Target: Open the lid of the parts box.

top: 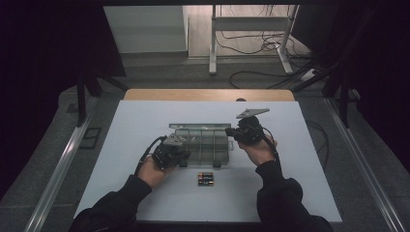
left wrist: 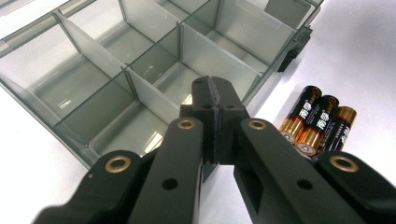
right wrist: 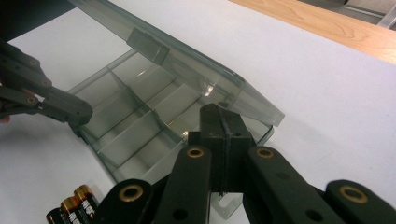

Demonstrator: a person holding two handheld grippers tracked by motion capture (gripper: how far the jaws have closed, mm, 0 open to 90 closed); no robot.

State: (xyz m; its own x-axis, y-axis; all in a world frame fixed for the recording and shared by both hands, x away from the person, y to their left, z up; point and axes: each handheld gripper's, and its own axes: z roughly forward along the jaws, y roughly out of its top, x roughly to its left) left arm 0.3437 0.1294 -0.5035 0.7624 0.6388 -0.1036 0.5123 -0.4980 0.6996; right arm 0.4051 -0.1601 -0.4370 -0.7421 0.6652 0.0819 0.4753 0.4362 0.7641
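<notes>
A clear smoky plastic organizer box [top: 205, 145] lies mid-table, divided into several empty compartments [left wrist: 93, 79], its lid [right wrist: 187, 60] raised and tilted back. Three AA batteries [top: 205, 179] lie side by side on the table just in front of it, black and gold [left wrist: 317, 121]. My left gripper [top: 185, 156] is shut with nothing in it, tips [left wrist: 215, 93] over the box's near left corner. My right gripper [top: 228, 131] is also shut and holds nothing, tips [right wrist: 223, 123] at the box's right end under the lid's edge. I cannot tell whether either touches the box.
The box rests on a white table top [top: 145, 193] with a wooden strip [top: 208, 94] along the far edge. A person's dark sleeves come in from the bottom. Beyond the table are metal frame legs [top: 212, 43] and cables on the floor.
</notes>
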